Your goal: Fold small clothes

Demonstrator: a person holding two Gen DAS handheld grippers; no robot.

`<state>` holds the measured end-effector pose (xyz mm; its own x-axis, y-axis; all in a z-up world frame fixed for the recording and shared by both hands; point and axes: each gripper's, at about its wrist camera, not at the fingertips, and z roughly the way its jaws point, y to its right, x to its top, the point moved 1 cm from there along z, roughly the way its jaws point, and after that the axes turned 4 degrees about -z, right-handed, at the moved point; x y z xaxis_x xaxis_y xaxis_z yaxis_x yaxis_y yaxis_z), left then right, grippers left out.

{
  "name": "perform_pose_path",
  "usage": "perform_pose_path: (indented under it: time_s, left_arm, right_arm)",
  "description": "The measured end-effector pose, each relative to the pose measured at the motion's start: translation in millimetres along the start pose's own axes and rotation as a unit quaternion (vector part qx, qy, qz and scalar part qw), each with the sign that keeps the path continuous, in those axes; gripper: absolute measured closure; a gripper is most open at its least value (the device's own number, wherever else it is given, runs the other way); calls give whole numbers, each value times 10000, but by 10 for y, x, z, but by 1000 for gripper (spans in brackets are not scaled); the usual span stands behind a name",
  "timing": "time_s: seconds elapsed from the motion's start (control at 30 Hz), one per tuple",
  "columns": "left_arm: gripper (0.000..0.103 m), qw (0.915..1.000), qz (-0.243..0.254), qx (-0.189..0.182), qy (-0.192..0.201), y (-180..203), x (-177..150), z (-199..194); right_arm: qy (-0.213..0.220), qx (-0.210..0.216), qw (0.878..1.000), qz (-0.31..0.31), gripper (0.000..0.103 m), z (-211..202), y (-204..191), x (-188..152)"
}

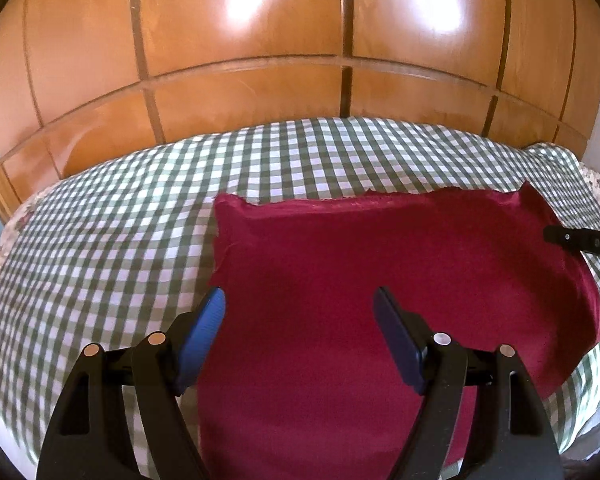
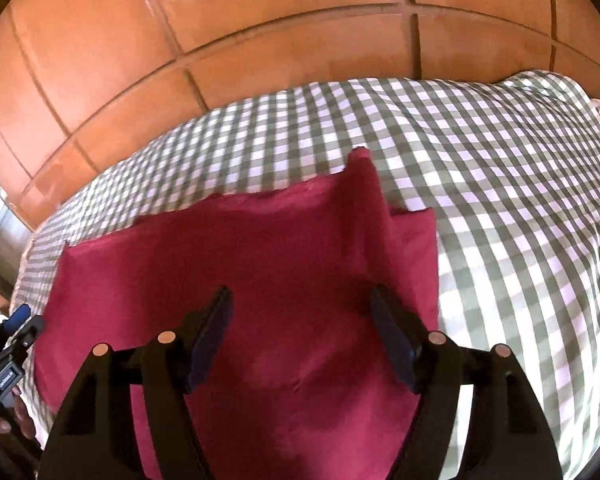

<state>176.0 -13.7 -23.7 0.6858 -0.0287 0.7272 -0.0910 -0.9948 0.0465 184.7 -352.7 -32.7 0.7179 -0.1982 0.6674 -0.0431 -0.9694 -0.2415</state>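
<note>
A dark red cloth (image 1: 360, 280) lies spread on the green-and-white checked bedspread (image 1: 100, 220). My left gripper (image 1: 300, 300) hovers over the cloth's left part, open, with nothing between its blue pads. In the right wrist view the same cloth (image 2: 220, 264) has its far right corner (image 2: 360, 160) turned up and lying inward as a flap. My right gripper (image 2: 300, 294) stands open just above the cloth's right side, with only the flat cloth below its jaws. The right gripper (image 1: 580, 242) also shows at the left wrist view's right edge.
A wooden panelled wardrobe (image 1: 260, 40) rises behind the bed. Bare checked bedspread (image 2: 500, 220) stretches to the right of the cloth. The left gripper (image 2: 16, 324) and the person's fingers (image 2: 20, 416) show at the lower left of the right wrist view.
</note>
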Motion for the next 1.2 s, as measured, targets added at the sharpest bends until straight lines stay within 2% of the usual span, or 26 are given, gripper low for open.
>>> perform_pose_path:
  time_s: [0.1,0.17,0.2,0.27,0.37,0.47,0.5,0.53,0.57,0.6,0.67,0.7,0.8,0.93,1.03,1.1,1.13,1.17,1.2]
  left_arm:
    - [28,9993,-73,184,-313,-90,50,297]
    - [36,9971,-398,278,-589,-238,77,461]
    - [36,9957,-661,194,-616,-345,110,466]
    - [36,9931,-1099,47,-415,-531,178,366]
    - [36,9896,-1403,77,-317,-765,290,320]
    - [36,9861,-1585,-178,-474,-903,368,413]
    - [36,9848,-1582,-302,-643,-919,385,506]
    - [36,9841,-1595,-285,-730,-924,394,579]
    - [44,9828,-1649,-243,-797,-939,394,648]
    - [71,9813,-1712,-274,-835,-943,390,691]
    - [88,9773,-1830,-517,-935,-933,423,806]
    - [95,9786,-1801,-508,-854,-910,443,818]
    - [95,9877,-1385,-26,-726,-805,479,935]
    - [95,9902,-1052,526,-756,-735,400,1174]
    - [93,9894,-972,728,-800,-707,444,1195]
    - [72,9875,-1015,904,-796,-734,457,1113]
    - [65,9870,-1063,978,-709,-738,455,1019]
    - [53,9872,-1105,967,-628,-732,439,923]
    - [48,9876,-1135,919,-570,-724,411,832]
  right_arm:
    - [-131,-113,9998,-21,32,142,56,22]
    - [-110,-160,9998,-75,31,183,45,20]
    - [-83,-190,9997,-118,30,186,31,13]
    - [-35,-216,9995,-211,26,193,5,-5]
    - [59,-235,9992,-310,23,203,-15,-42]
    - [95,-247,9991,-335,21,209,-28,-58]
    - [113,-257,9990,-343,20,218,-34,-58]
    - [121,-269,9990,-350,20,218,-37,-59]
    - [119,-279,9989,-357,20,223,-43,-54]
    - [103,-277,9990,-343,20,224,-43,-38]
    - [72,-250,9991,-325,19,236,-34,16]
    - [70,-256,9991,-319,19,246,-32,34]
    - [90,-324,9988,-351,18,325,-11,50]
    - [347,-731,9940,-729,14,418,-120,-18]
    - [301,-703,9949,-660,14,406,-99,4]
    - [213,-662,9955,-640,14,357,-90,25]
    - [167,-609,9961,-619,14,310,-86,31]
    - [145,-532,9968,-571,14,247,-81,25]
    - [164,-449,9975,-513,14,174,-64,13]
